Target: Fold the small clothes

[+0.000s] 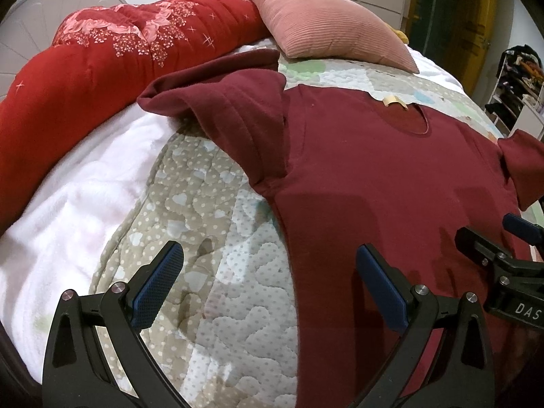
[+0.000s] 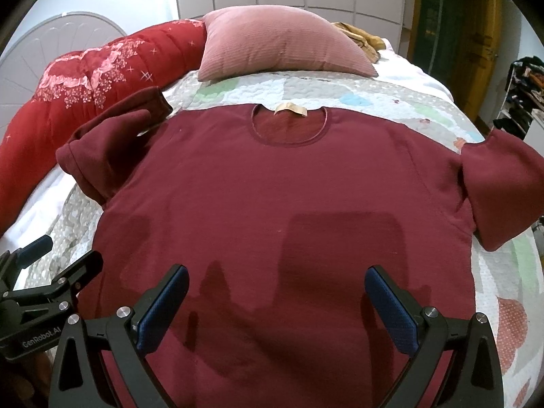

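Note:
A dark red long-sleeved top (image 2: 272,183) lies flat on the quilted bed, neck and cream label (image 2: 290,108) at the far end. Its left sleeve (image 2: 112,142) is bunched and folded over; its right sleeve (image 2: 499,183) hangs off the bed's right side. It also shows in the left wrist view (image 1: 374,176). My left gripper (image 1: 268,278) is open and empty, over the top's left hem edge and the quilt. My right gripper (image 2: 277,299) is open and empty above the top's lower middle. Each gripper shows at the edge of the other's view.
A patchwork quilt (image 2: 391,102) covers the bed. A pink pillow (image 2: 282,47) lies beyond the neck. A red floral duvet (image 1: 102,57) runs along the left, over a white blanket (image 1: 85,197). A clothes rack (image 2: 523,95) stands at the far right.

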The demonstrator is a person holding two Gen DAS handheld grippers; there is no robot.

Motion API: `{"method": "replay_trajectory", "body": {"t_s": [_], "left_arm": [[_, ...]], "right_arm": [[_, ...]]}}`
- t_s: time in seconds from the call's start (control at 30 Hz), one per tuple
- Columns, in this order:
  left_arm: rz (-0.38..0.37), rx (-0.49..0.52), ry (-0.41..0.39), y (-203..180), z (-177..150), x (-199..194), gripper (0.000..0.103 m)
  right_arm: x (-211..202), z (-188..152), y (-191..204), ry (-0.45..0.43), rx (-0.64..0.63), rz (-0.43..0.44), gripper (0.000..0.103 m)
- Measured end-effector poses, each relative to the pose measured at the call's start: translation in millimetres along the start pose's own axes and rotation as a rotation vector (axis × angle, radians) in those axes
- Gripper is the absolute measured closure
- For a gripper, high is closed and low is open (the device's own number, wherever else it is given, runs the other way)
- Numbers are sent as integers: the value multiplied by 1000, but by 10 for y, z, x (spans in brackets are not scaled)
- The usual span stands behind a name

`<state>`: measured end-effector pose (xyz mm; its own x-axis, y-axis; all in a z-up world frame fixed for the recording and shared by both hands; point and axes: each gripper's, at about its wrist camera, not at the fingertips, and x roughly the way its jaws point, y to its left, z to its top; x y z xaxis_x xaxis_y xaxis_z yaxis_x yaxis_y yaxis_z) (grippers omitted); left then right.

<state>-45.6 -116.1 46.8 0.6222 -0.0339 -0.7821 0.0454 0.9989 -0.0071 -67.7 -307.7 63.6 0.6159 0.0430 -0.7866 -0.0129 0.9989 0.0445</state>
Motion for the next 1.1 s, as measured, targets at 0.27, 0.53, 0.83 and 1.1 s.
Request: {"method": "replay_trajectory", "body": {"t_s": [0.27, 0.53, 0.83, 1.1], "left_arm": [[12, -53, -7, 254, 86, 52, 1], [54, -146, -20, 674, 277, 215, 1], [45, -219, -4, 969, 299, 410, 1], [42, -208, -18, 968, 329, 409, 1]], "right_arm": [[68, 159, 88, -6, -7, 27, 0], [126, 797, 515, -62, -26, 187, 0], [548, 1740, 1072, -37, 49, 358, 0], [1219, 2083, 1318, 139, 192, 417, 0]]}}
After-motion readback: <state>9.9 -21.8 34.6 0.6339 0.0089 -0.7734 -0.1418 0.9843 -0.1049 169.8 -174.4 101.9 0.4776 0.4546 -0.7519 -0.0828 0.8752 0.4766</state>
